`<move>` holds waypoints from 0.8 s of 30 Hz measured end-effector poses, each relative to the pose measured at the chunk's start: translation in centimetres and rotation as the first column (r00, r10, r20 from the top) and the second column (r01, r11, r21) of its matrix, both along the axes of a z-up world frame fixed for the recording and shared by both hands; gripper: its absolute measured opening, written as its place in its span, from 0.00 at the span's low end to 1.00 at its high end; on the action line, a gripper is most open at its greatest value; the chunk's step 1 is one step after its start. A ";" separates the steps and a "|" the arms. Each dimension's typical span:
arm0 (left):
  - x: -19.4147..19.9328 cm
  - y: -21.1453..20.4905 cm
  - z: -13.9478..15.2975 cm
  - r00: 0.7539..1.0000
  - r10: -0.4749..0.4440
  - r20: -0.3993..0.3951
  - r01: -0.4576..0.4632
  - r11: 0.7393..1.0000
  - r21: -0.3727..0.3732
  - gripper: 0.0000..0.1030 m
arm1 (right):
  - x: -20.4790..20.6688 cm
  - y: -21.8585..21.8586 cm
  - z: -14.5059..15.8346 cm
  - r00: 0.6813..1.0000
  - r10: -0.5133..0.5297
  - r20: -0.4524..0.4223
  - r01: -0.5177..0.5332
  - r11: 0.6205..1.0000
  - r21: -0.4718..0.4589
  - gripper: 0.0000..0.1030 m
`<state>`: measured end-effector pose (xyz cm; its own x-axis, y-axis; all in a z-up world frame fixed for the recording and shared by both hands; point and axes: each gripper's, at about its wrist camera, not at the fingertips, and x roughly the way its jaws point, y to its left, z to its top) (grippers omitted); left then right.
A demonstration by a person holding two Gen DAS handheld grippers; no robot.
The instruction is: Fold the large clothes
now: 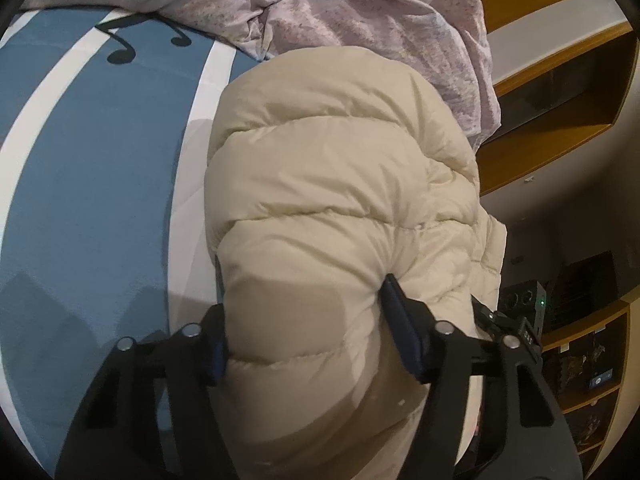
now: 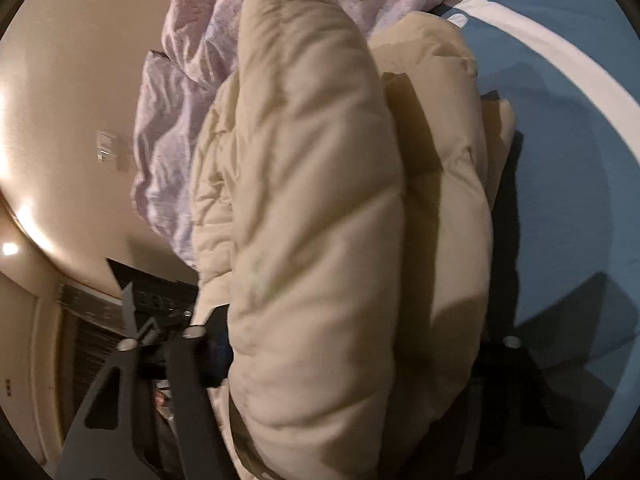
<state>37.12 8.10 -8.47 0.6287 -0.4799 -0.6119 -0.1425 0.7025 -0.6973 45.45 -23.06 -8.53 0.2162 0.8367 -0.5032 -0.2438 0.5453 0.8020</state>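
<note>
A cream quilted puffer jacket (image 1: 328, 184) lies bunched on the blue and white bed sheet (image 1: 92, 168). My left gripper (image 1: 304, 336) is clamped around a thick fold of it, the padding bulging between the blue-padded fingers (image 1: 400, 328). In the right wrist view the same jacket (image 2: 320, 216) fills the middle, and my right gripper (image 2: 340, 360) grips another thick roll of it. The right finger there is hidden behind the fabric.
A crumpled lilac duvet (image 1: 328, 4) lies behind the jacket on the bed and shows in the right wrist view (image 2: 184, 112) too. Wooden shelves (image 1: 560, 92) with a speaker (image 1: 520, 300) stand to the right of the bed. A beige wall (image 2: 72, 120) is at left.
</note>
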 end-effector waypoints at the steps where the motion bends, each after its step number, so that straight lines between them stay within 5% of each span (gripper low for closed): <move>1: -0.1 0.1 0.2 1.000 0.000 0.006 0.000 1.000 0.005 0.55 | 0.0 0.2 0.3 1.000 0.004 0.009 -0.004 1.000 0.007 0.50; 9: -1.9 2.5 2.3 0.996 0.036 0.077 -0.039 0.998 0.040 0.45 | 0.4 3.7 3.0 0.992 0.070 0.101 -0.073 0.997 0.033 0.32; 24: -2.3 10.7 4.7 0.968 0.185 0.168 -0.219 0.953 0.209 0.42 | 4.7 14.5 2.9 0.964 0.204 0.169 -0.201 0.979 -0.036 0.29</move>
